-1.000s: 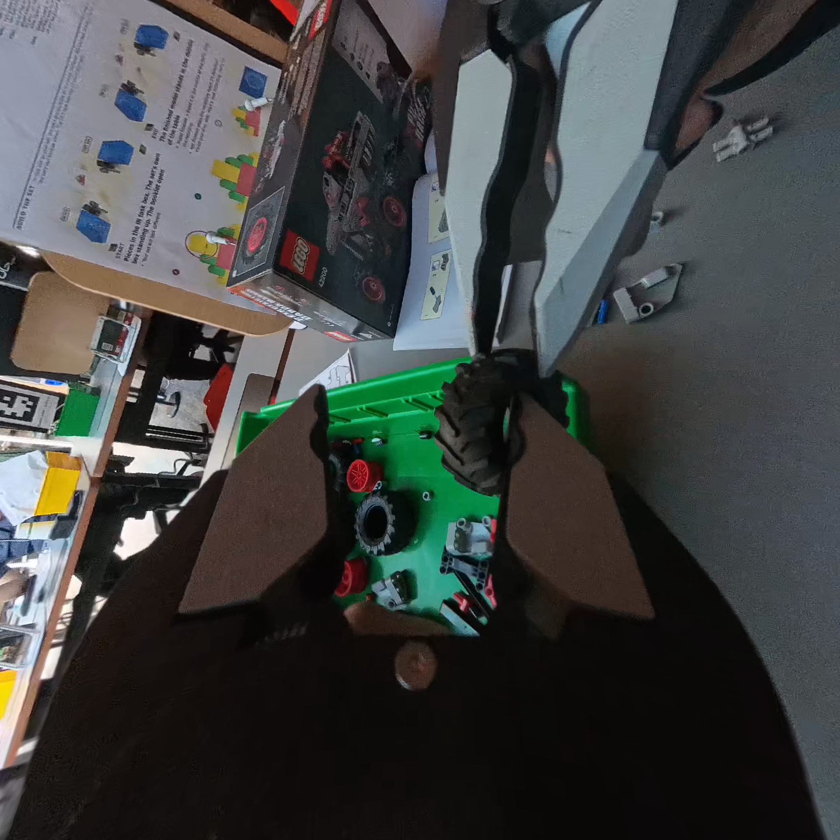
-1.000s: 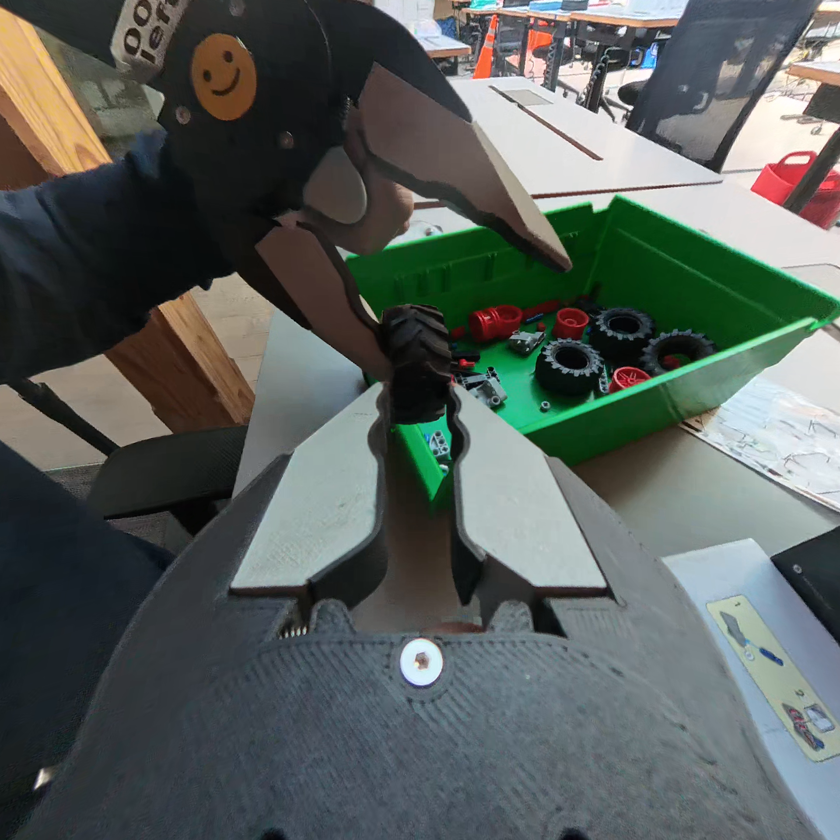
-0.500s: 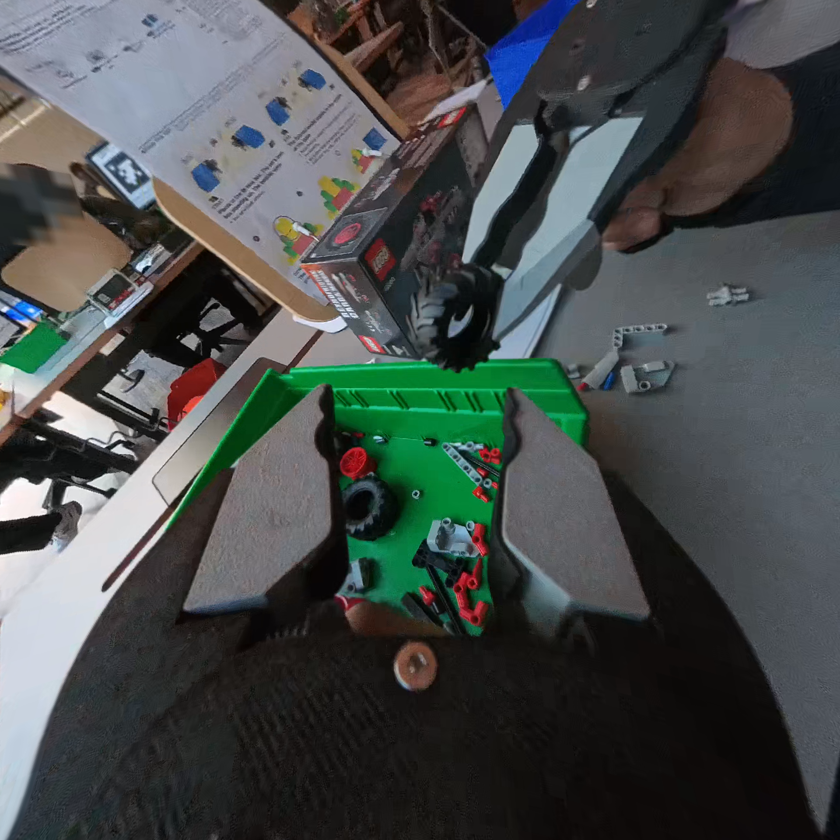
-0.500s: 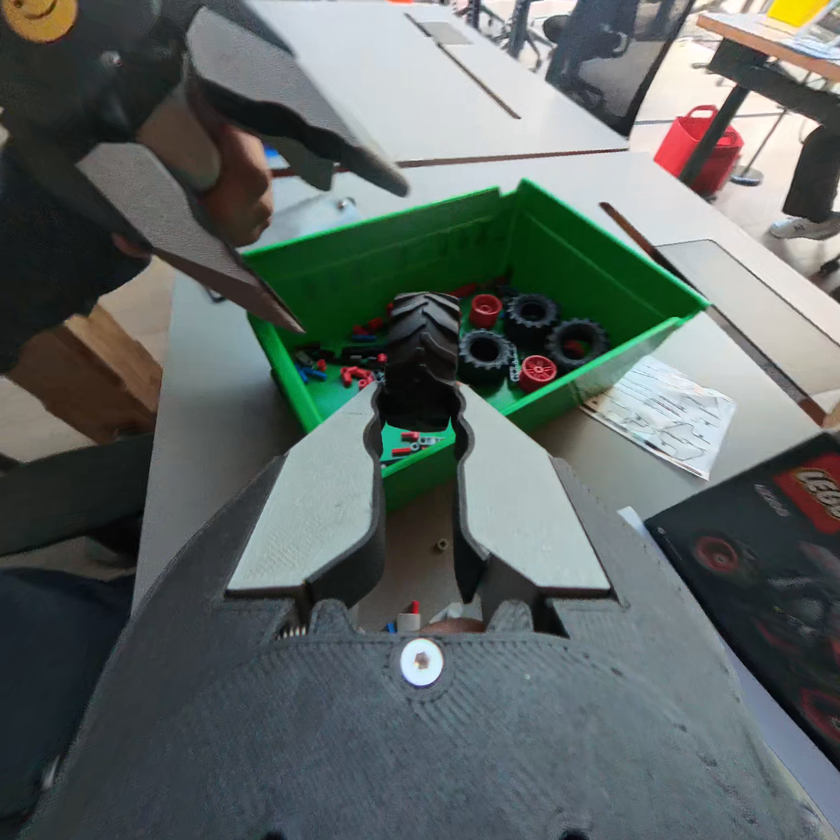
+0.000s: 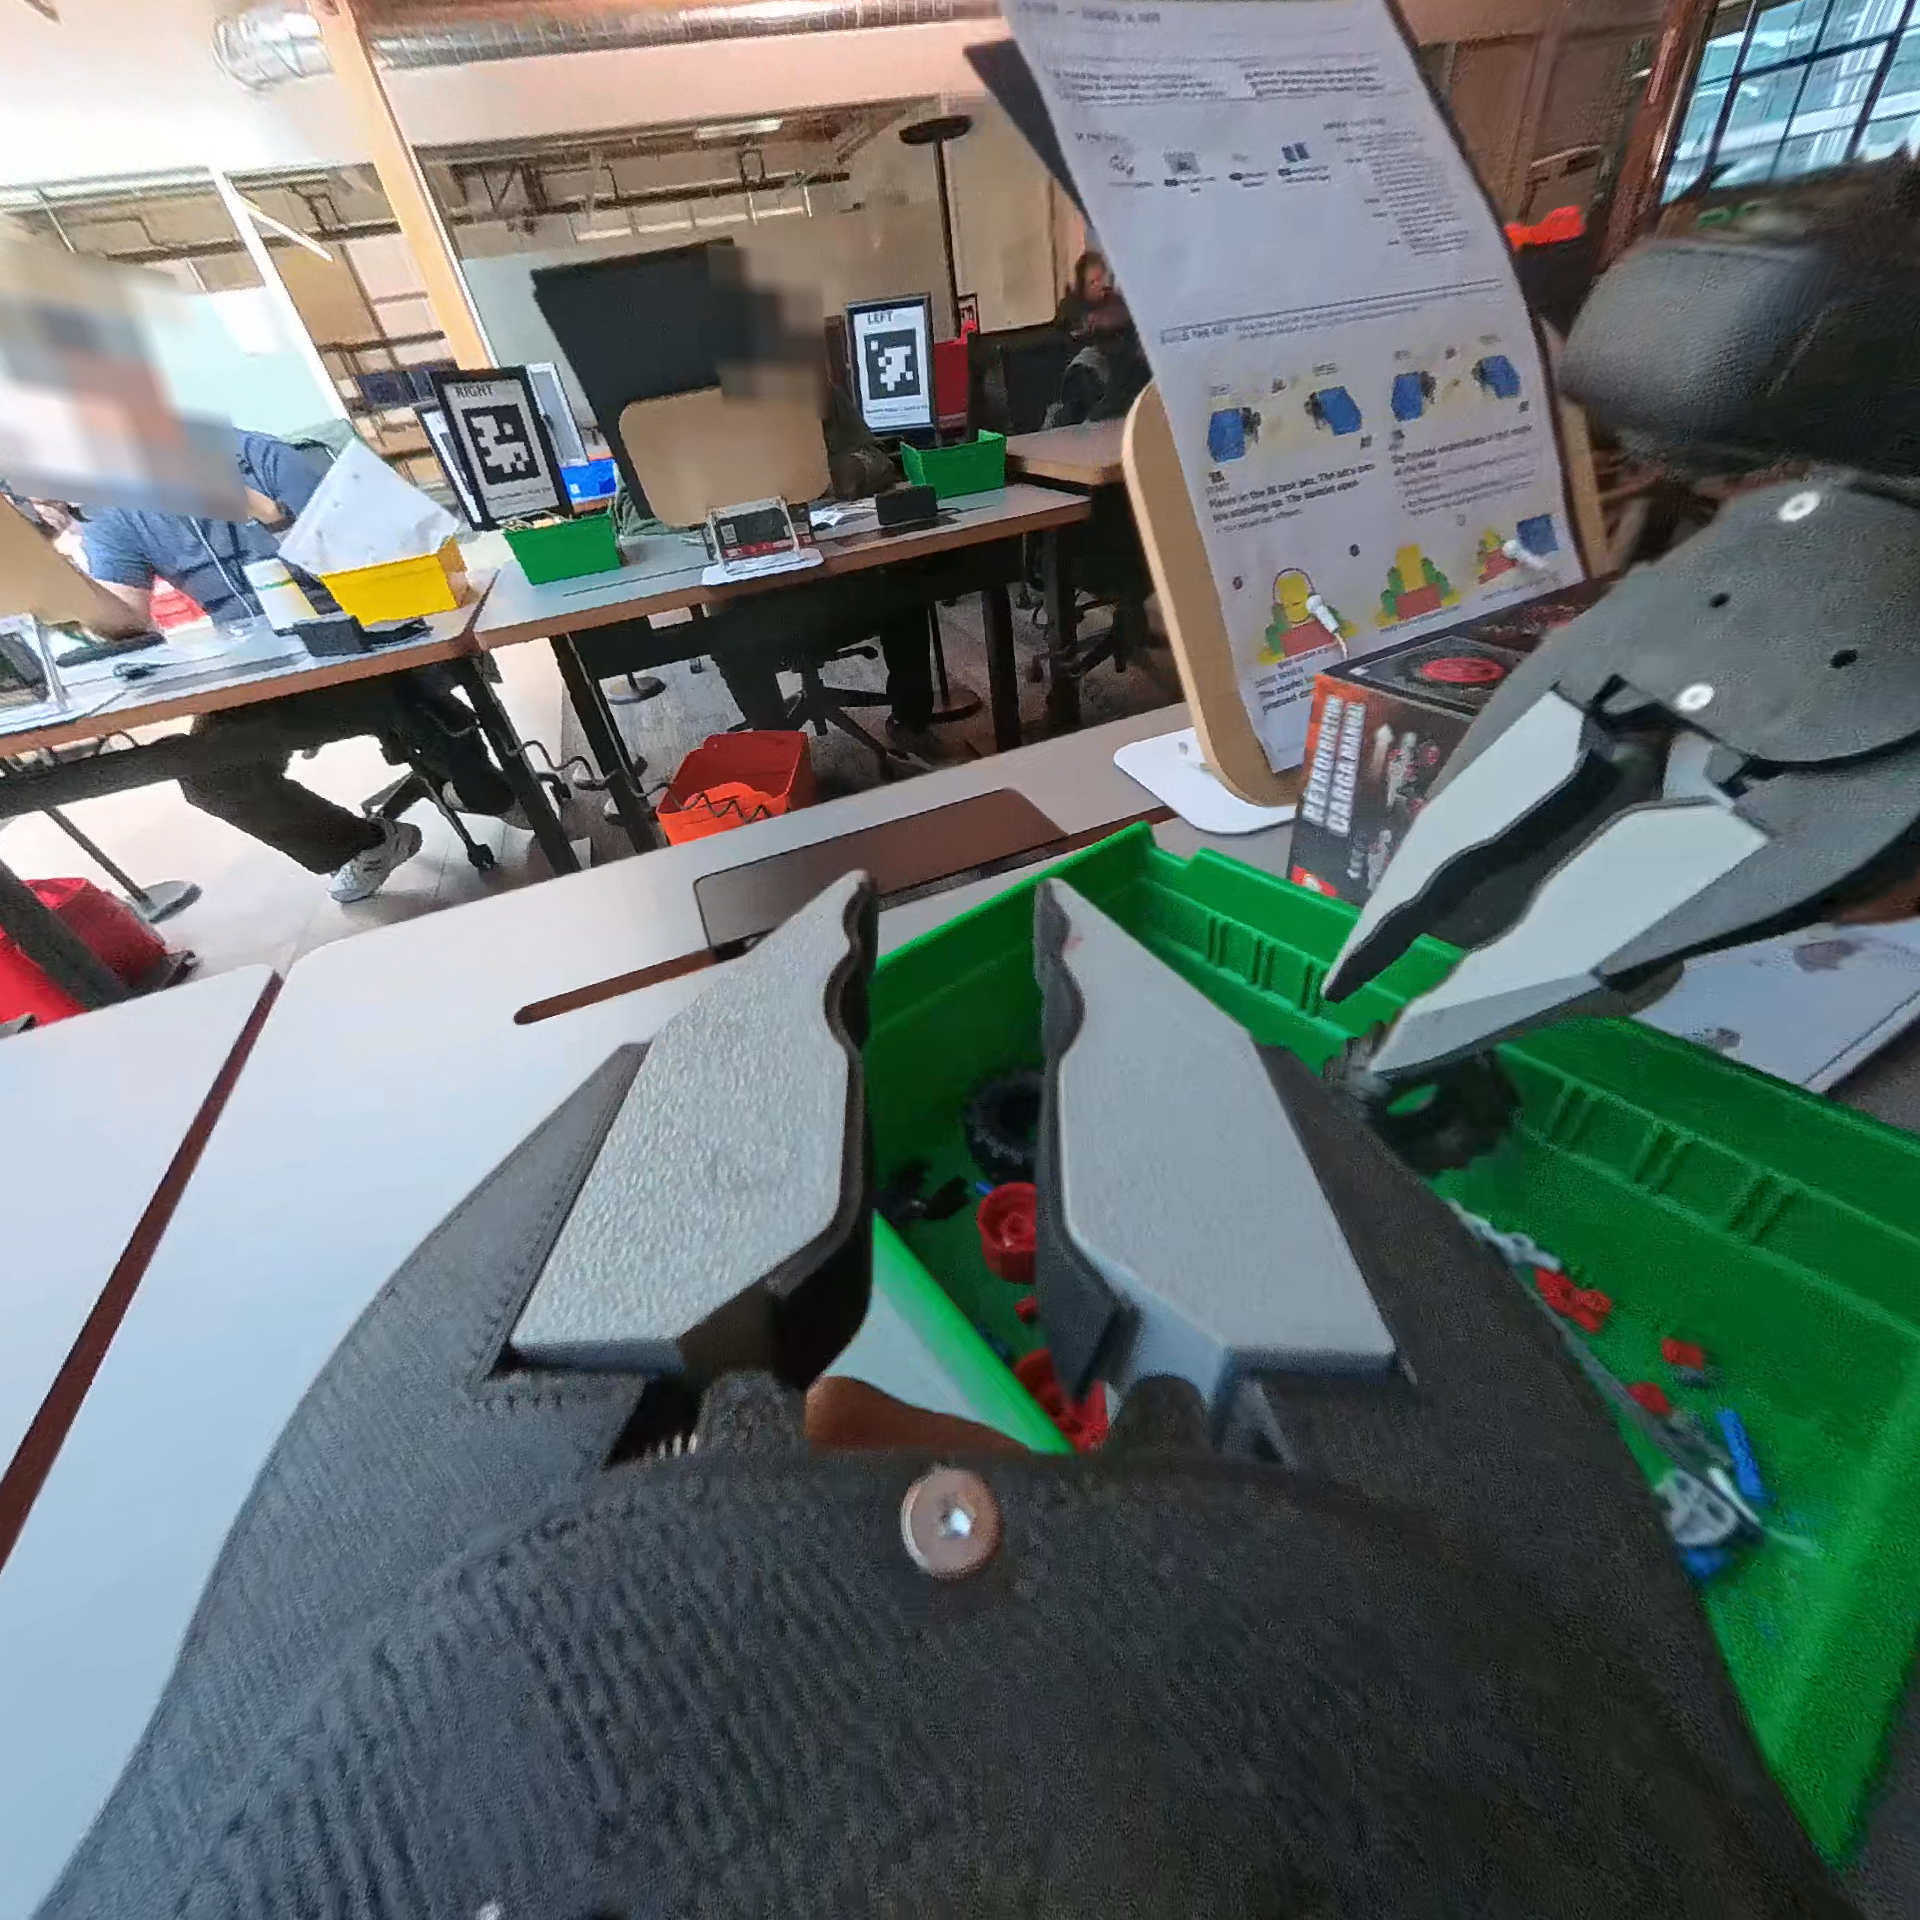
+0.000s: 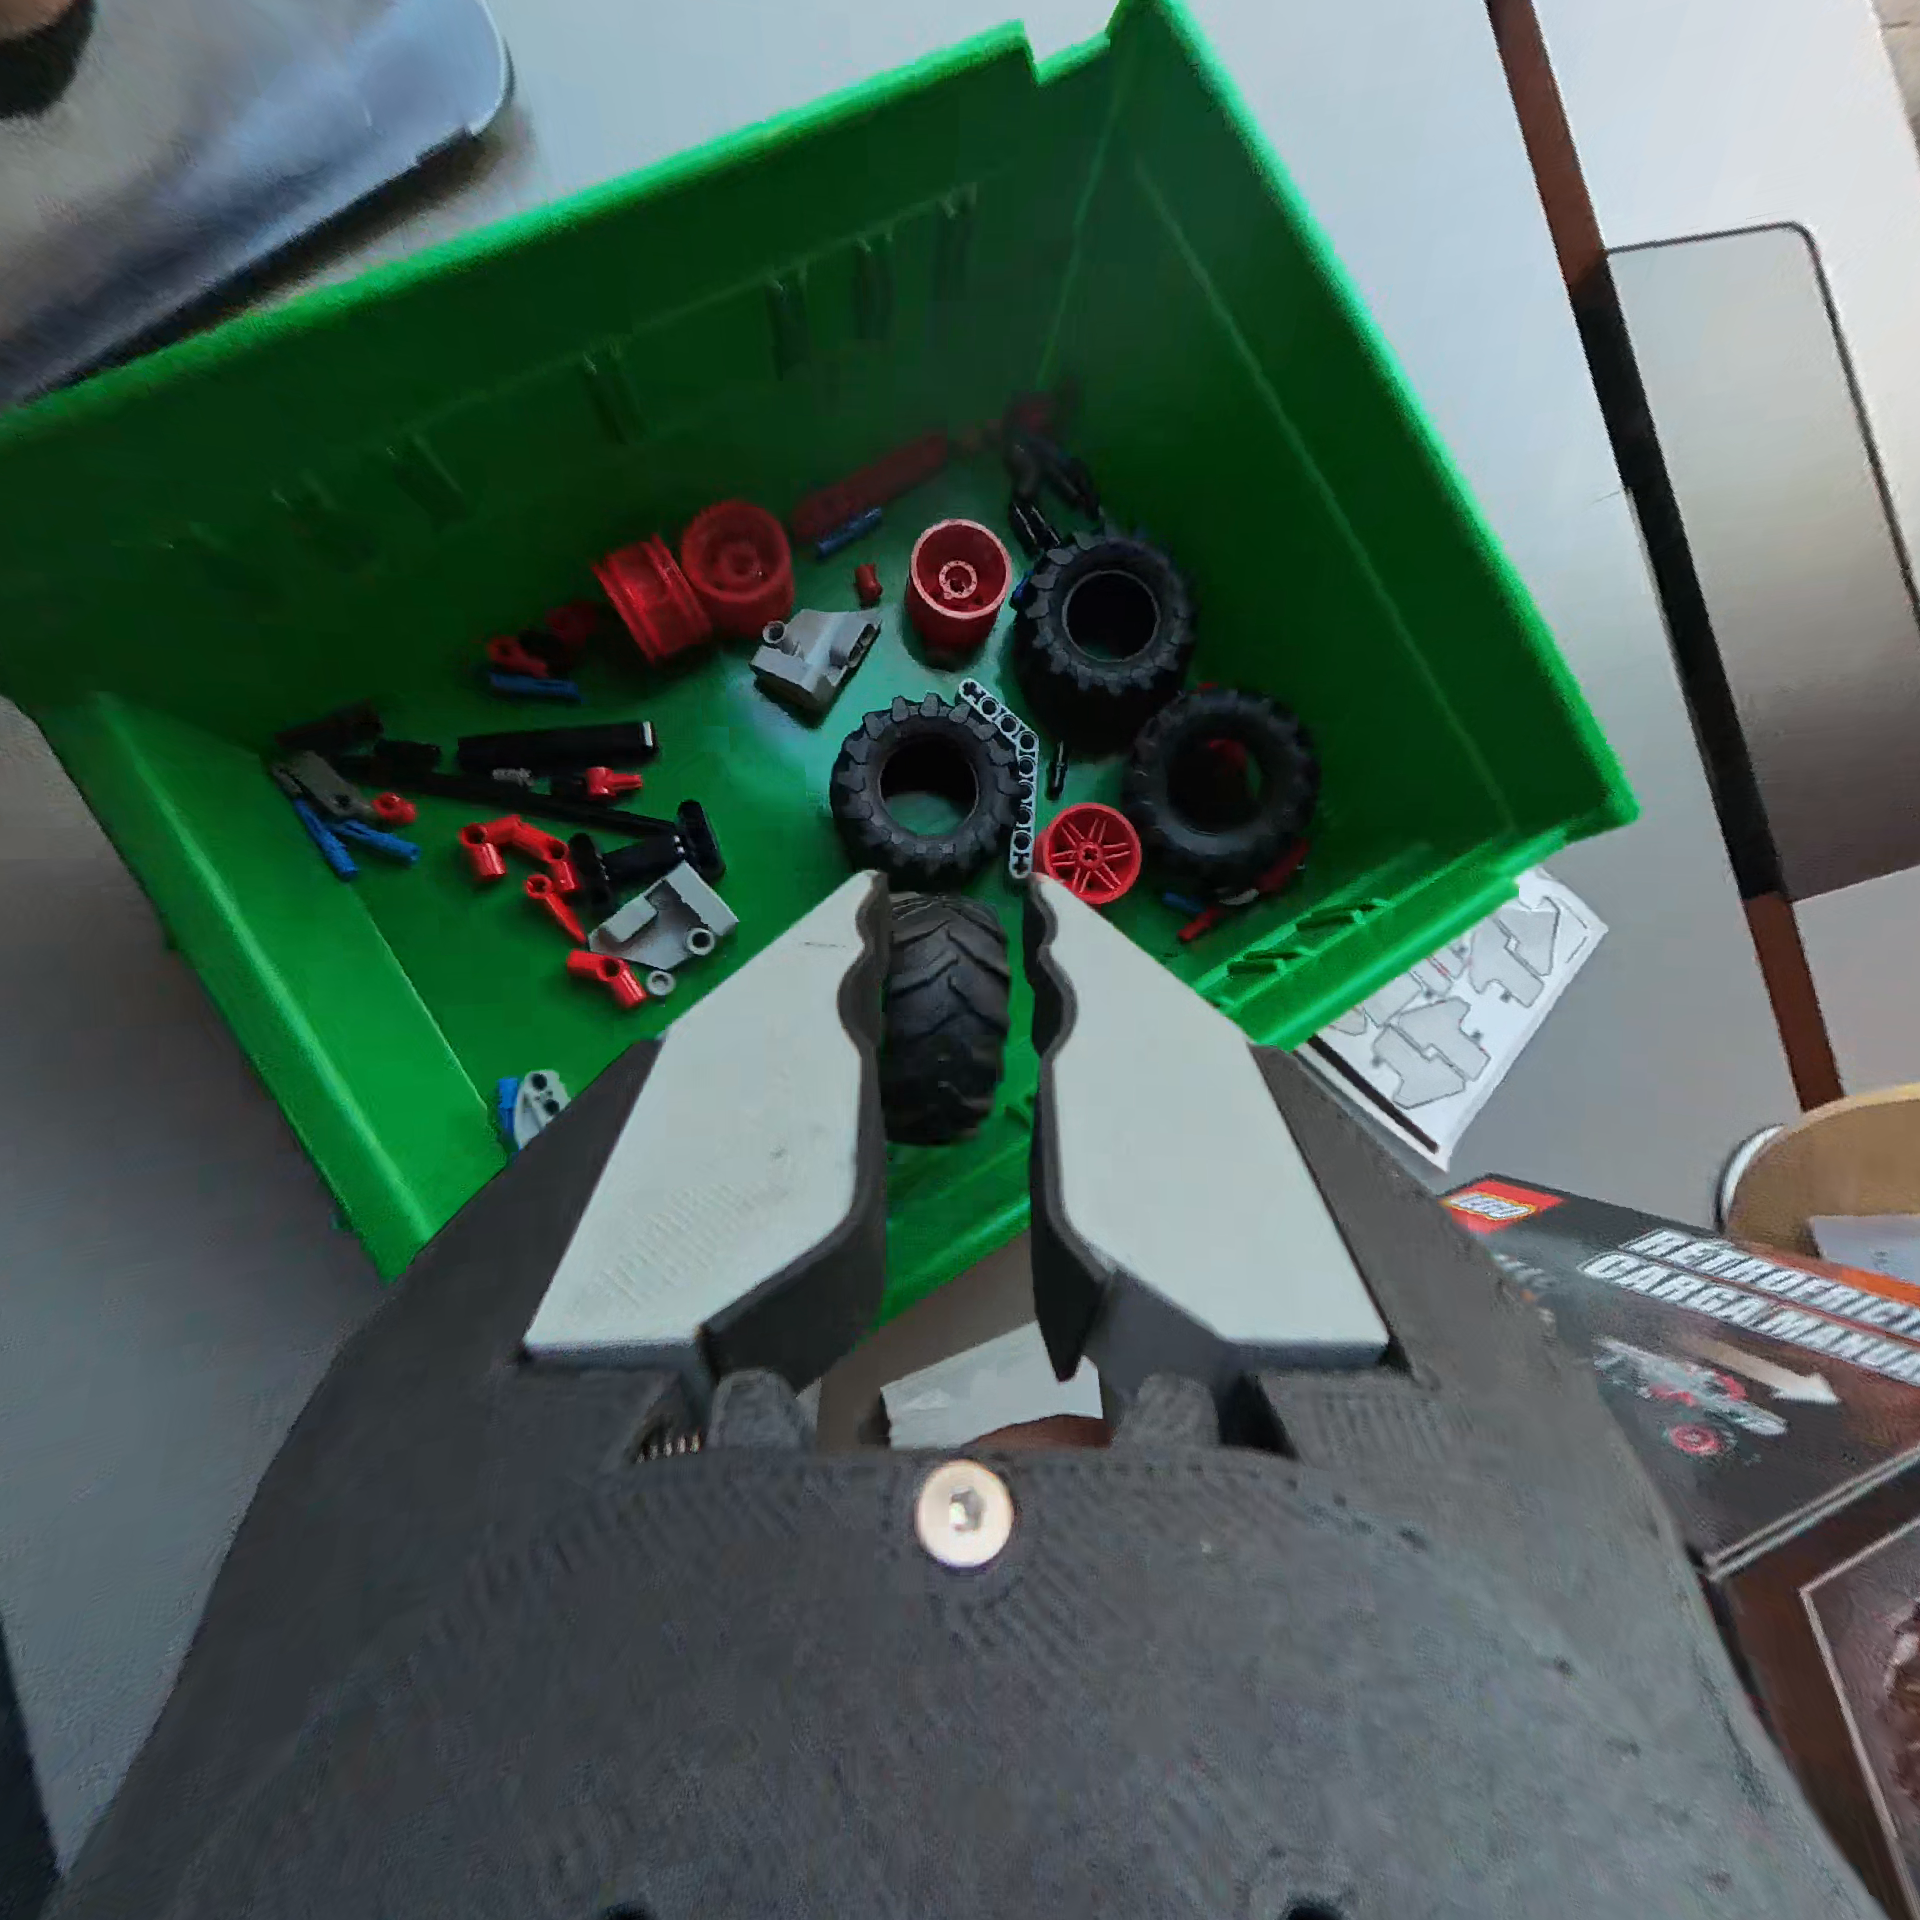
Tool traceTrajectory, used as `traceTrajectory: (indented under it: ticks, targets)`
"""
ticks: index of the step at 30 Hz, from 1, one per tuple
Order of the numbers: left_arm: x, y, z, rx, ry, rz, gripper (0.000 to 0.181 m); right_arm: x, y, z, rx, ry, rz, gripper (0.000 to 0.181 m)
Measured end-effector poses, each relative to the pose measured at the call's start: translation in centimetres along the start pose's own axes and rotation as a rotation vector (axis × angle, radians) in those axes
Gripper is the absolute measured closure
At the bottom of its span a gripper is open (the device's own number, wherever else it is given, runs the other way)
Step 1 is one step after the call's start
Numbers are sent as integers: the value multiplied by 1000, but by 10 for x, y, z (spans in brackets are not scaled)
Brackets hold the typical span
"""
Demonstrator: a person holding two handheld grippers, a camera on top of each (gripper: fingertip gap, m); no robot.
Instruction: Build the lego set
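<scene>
I keep my right gripper (image 6: pixel 954 894) clamped on the black tyre (image 6: pixel 943 1013) above the green bin (image 6: pixel 1340 488), aiming at a red rim (image 6: pixel 1088 850); left gripper (image 5: pixel 951 945) fingers apart, empty.

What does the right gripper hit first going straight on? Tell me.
Likely the loose tyre lying flat in the green bin, just ahead of the right gripper and its held tyre; depth is unclear.

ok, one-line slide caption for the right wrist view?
Right tongs hold a black tyre over the green bin of loose parts.
</scene>
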State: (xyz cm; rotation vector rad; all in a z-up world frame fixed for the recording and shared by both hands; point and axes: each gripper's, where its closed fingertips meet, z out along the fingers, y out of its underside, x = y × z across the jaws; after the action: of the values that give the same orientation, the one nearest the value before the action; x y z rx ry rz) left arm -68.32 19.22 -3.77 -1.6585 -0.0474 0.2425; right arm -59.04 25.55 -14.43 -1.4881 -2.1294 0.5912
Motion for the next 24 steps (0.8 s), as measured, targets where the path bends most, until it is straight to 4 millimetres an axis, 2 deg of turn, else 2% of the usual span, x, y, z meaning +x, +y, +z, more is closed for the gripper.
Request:
traceTrajectory:
  ticks: [3,8,12,19,24]
  targets:
    - [-10,23,0,-35,-18,9,153,2,6,-4,-79,-35,-49,146]
    - [-14,49,2,-76,11,-104,149,-3,13,-26,-98,-169,-38,146]
    - [-2,55,4,-97,79,-141,140,-9,14,-32,-55,-266,-27,145]
    - [1,60,6,-102,83,-129,137,-9,22,-18,-31,-331,-6,146]
    - [3,62,8,-105,81,-129,137,-10,37,-37,-13,-338,39,146]
